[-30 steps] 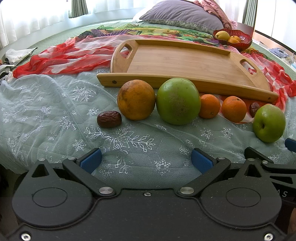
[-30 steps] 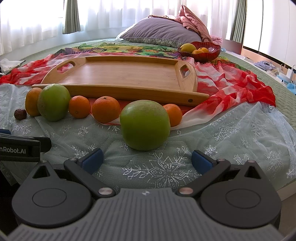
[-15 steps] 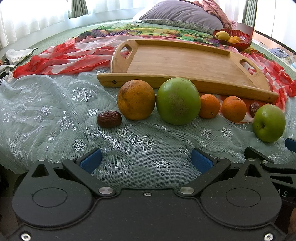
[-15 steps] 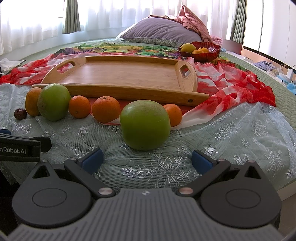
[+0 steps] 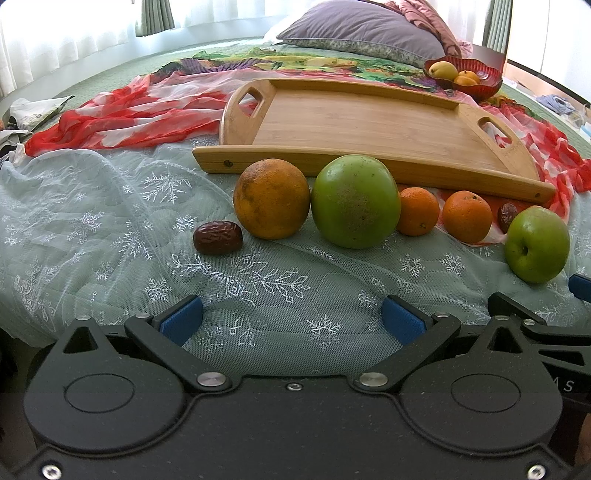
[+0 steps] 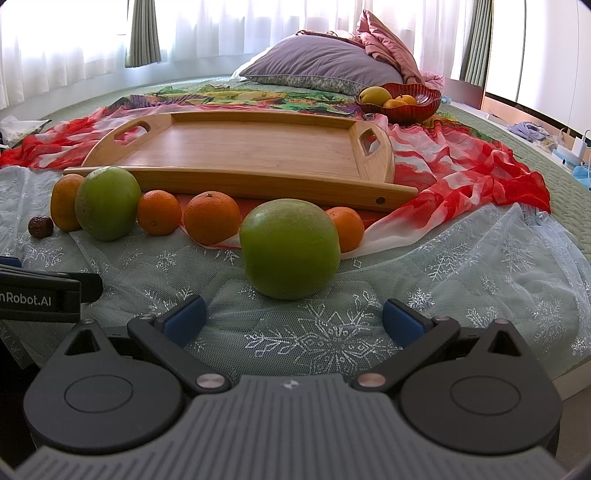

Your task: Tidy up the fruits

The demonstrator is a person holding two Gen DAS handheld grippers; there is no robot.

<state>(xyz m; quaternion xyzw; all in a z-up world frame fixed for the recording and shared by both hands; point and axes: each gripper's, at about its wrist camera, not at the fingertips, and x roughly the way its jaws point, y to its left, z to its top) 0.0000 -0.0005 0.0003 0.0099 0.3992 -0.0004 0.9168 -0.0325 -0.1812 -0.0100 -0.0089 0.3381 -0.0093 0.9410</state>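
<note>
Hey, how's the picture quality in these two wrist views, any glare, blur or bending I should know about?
Left wrist view: sharp, but the fisheye bows the wooden tray; the window at top left is washed out. Right wrist view: curtains blown out by backlight, the near green fruit shaded underneath, bed edges curved.

green apple ahead, right claw spread, empty

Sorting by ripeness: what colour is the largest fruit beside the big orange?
Green, with a brownish patch; clearest in the left wrist view.
</note>
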